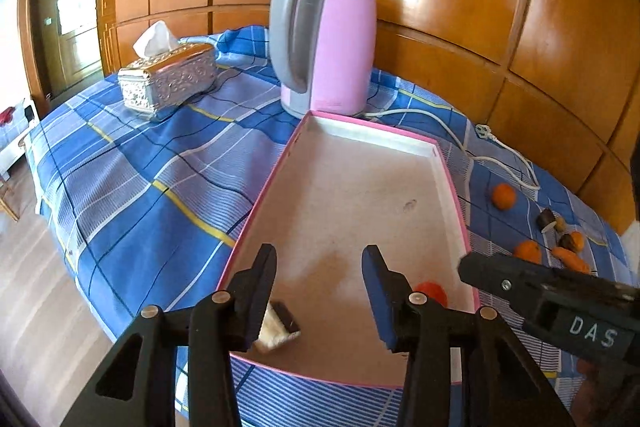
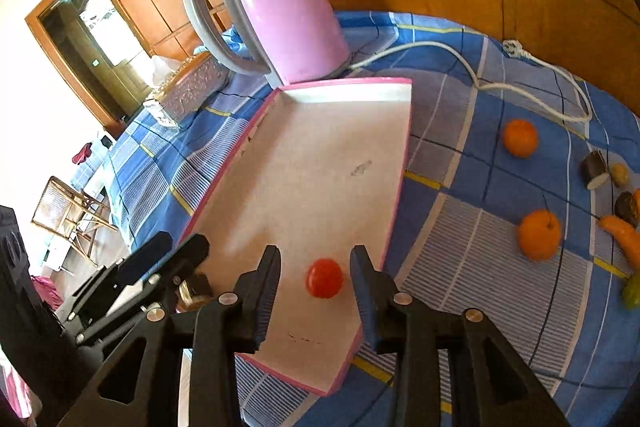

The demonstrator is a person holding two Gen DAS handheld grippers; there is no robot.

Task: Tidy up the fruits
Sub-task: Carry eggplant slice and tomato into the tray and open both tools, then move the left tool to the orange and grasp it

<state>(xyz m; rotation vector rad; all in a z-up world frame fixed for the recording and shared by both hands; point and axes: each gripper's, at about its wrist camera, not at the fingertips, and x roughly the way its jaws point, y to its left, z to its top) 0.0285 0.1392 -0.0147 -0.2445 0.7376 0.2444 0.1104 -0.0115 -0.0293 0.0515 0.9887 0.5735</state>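
Observation:
A pink-rimmed shallow box [image 1: 448, 167] [image 2: 400, 163] lies on the blue checked cloth. A red tomato [image 2: 325, 278] [image 1: 434, 291] lies in its near end, between my right gripper's [image 2: 316, 281] open fingers, which do not touch it. My left gripper [image 1: 319, 281] is open over the box's near left; a dark-and-cream fruit slice [image 1: 278, 327] lies in the box by its left finger. Right of the box lie two oranges [image 2: 520, 138] [image 2: 539, 235], a carrot [image 2: 626, 233], a dark slice [image 2: 595, 169] and small dark pieces [image 2: 627, 207].
A pink kettle [image 1: 324, 39] [image 2: 280, 19] stands behind the box, its white cord [image 2: 532, 67] trailing right. A silver tissue box [image 1: 168, 81] sits at the left back. Wooden panels back the table; its edge drops to the floor at left.

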